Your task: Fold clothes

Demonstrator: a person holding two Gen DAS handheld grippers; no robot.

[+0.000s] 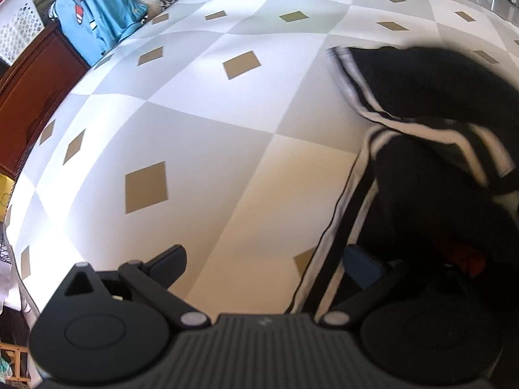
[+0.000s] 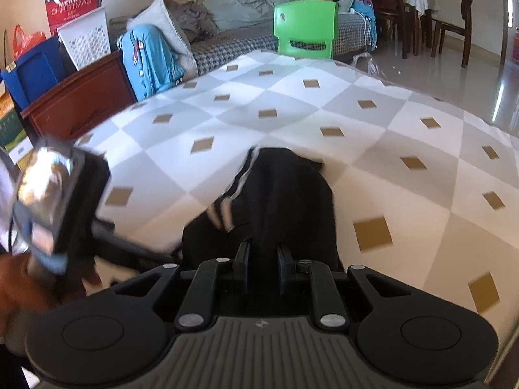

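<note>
Black garment with white side stripes, bunched on checkered tabletop, partly lifted. Right claw clamped on fold of black fabric, pads narrow. Left claw fingers wide apart; right finger against striped edge, left finger over bare tabletop, nothing pinched. Blue shirt beyond far tabletop edge. Green chair behind tabletop.

Right tool: matte black linkage arms, silver pivot screws, ribbed grey body, blue-faced pads.
</note>
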